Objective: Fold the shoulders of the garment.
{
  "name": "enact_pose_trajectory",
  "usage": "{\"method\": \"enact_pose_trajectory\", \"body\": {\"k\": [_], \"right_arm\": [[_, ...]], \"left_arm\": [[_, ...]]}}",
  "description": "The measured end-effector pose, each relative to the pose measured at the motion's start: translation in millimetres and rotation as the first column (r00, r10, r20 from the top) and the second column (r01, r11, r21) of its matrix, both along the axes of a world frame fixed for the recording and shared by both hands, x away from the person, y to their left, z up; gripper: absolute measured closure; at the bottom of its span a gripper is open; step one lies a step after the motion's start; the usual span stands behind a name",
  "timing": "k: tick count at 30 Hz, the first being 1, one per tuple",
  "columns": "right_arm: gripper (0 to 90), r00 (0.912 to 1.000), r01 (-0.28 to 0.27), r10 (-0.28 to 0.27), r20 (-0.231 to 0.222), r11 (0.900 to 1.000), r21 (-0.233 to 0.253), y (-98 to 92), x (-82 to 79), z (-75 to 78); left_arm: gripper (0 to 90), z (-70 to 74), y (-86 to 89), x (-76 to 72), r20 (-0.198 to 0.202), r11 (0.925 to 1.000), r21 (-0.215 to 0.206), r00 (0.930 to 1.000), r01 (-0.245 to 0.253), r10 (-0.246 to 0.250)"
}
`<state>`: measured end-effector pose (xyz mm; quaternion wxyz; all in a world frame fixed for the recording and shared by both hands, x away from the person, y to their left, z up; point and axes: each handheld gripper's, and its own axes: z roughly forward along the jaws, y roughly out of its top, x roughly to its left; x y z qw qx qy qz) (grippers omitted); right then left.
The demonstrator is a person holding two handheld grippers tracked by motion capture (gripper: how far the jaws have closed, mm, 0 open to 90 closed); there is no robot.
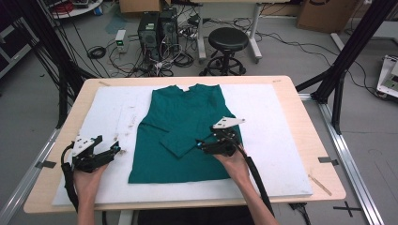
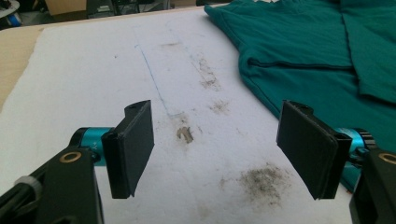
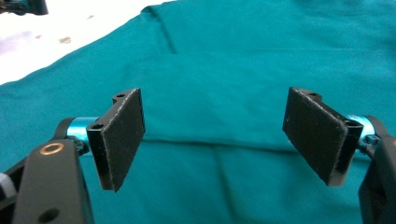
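Teal long-sleeve shirt [image 1: 180,133] lies flat on the white foam pad [image 1: 281,140] mid-table, one sleeve [image 1: 180,143] folded across the front w/ a creased edge; no readable label or writing on it. My right gripper [image 1: 202,144] hovers low over that sleeve, jaws spread wide, nothing between them. My left gripper [image 1: 114,149] sits on the smudged pad just left of the shirt's hem, hand underneath, jaws likewise apart & empty.

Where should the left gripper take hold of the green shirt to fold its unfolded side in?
Probably at the green shirt's left side edge, coming in low from the bare white mat beside it. That edge lies flat and free, facing the open left gripper, while the sleeve from the other side is already folded across the front under the open right gripper.
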<state>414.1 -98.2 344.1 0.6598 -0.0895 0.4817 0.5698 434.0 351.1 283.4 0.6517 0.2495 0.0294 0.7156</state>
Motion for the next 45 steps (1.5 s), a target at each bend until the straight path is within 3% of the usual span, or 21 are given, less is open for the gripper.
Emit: {"method": "enact_pose_trajectory", "body": {"k": [3,8,17,24,36,39,45], "right_arm": [[21.3,0.9996,0.016,-0.017,0.020,0.999,0.044,-20.5,-2.2,-3.7],[21.4,0.9995,-0.006,0.003,0.030,0.995,0.097,-53.1,-1.2,-9.8],[21.4,0.9996,-0.023,0.019,0.021,0.980,0.200,-98.7,11.2,-14.9],[21.5,0.9995,-0.029,0.025,0.021,0.966,0.256,-122.8,16.6,-18.6],[21.7,0.9974,-0.049,0.027,0.067,0.935,0.351,-154.5,30.0,-25.1],[21.7,0.9964,-0.066,0.041,0.074,0.929,0.365,-159.4,32.3,-26.9],[21.7,0.9936,-0.100,0.072,0.087,0.920,0.380,-166.7,32.6,-26.9]], "left_arm": [[27.4,0.1,0.1,-0.1,-0.002,1.0000,0.001,1.0000,0.001,-0.001],[27.4,0.1,-0.3,0.0,-0.001,1.0000,0.000,1.0000,-0.001,0.001],[27.4,0.1,0.0,-0.1,-0.001,1.0000,0.001,1.0000,0.000,0.000],[27.4,0.0,0.7,-0.2,0.002,1.0000,0.002,1.0000,0.008,-0.008],[27.4,-2.2,0.8,-0.8,0.019,0.9999,-0.003,0.9998,0.011,-0.011],[28.4,-3.4,1.3,-2.0,0.002,0.9998,-0.008,0.9998,0.020,-0.020],[30.2,-8.4,-1.7,-11.2,0.010,0.9987,0.032,0.9991,0.041,-0.041]]}}
